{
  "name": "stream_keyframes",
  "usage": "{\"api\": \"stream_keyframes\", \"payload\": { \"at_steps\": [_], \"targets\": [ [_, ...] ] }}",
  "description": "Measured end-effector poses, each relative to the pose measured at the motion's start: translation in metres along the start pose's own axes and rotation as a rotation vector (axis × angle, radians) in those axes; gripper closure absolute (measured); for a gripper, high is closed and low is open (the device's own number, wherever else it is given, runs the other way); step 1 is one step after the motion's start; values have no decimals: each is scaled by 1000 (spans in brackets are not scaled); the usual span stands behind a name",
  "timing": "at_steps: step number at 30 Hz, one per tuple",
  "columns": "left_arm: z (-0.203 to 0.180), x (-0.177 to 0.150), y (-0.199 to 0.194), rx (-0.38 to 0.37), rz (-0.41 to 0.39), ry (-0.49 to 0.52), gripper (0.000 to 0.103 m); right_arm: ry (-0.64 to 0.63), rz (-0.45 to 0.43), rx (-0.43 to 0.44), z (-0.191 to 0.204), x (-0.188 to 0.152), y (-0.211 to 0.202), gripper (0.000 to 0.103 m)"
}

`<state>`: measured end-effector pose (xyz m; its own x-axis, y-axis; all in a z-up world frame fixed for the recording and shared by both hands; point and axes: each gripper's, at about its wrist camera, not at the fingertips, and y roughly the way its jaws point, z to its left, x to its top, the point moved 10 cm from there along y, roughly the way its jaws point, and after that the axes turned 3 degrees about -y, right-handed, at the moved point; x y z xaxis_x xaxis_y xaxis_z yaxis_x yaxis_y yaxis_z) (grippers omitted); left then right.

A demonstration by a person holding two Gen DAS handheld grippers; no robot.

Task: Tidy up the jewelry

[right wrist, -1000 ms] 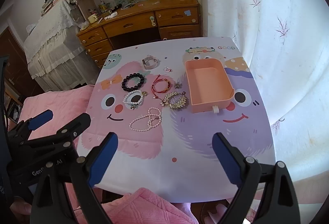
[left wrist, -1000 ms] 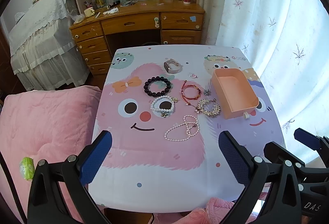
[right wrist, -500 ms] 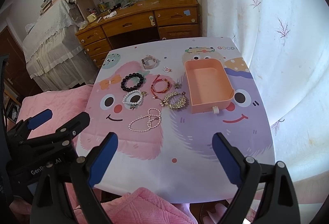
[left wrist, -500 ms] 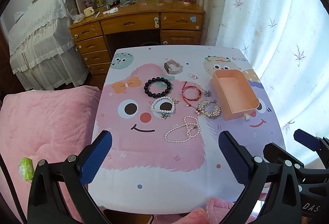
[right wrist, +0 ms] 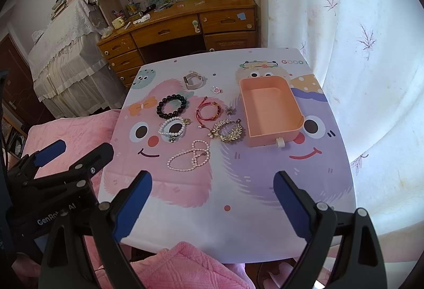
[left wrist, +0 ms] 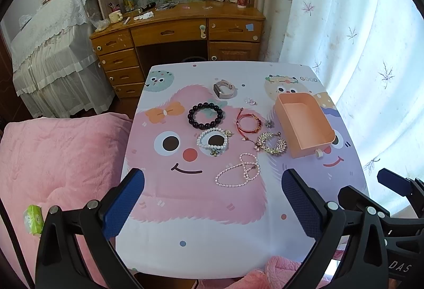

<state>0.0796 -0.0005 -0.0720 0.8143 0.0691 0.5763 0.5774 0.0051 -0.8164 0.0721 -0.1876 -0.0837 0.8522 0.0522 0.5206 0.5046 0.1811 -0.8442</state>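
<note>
Jewelry lies on a cartoon-print table cloth [left wrist: 201, 198]: a dark bead bracelet [left wrist: 205, 115], a white pearl bracelet [left wrist: 212, 139], a red cord bracelet [left wrist: 248, 124], a gold leaf piece [left wrist: 271, 145], a long pearl necklace [left wrist: 238, 171], a watch [left wrist: 224, 89] and small charms. An empty orange box [left wrist: 304, 127] stands to their right; it also shows in the right wrist view [right wrist: 270, 111]. My left gripper [left wrist: 212, 198] is open and empty above the table's near edge. My right gripper [right wrist: 212, 198] is open and empty, beside it on the right.
A pink blanket [left wrist: 61, 161] lies left of the table. A wooden desk [left wrist: 180, 29] with shelves stands behind it. White curtains [left wrist: 357, 37] hang at the right. A green packet [left wrist: 33, 220] lies on the blanket.
Both views have shifted very slightly; the jewelry and the box have not moved. Both grippers stay open.
</note>
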Motion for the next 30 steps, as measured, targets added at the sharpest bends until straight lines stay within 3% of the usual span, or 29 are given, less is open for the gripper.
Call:
{"api": "stream_keyframes", "payload": {
  "at_steps": [30],
  "targets": [
    [4,4,0,1,-8,1,1,3,-2,1,2,0,1,9]
  ]
}}
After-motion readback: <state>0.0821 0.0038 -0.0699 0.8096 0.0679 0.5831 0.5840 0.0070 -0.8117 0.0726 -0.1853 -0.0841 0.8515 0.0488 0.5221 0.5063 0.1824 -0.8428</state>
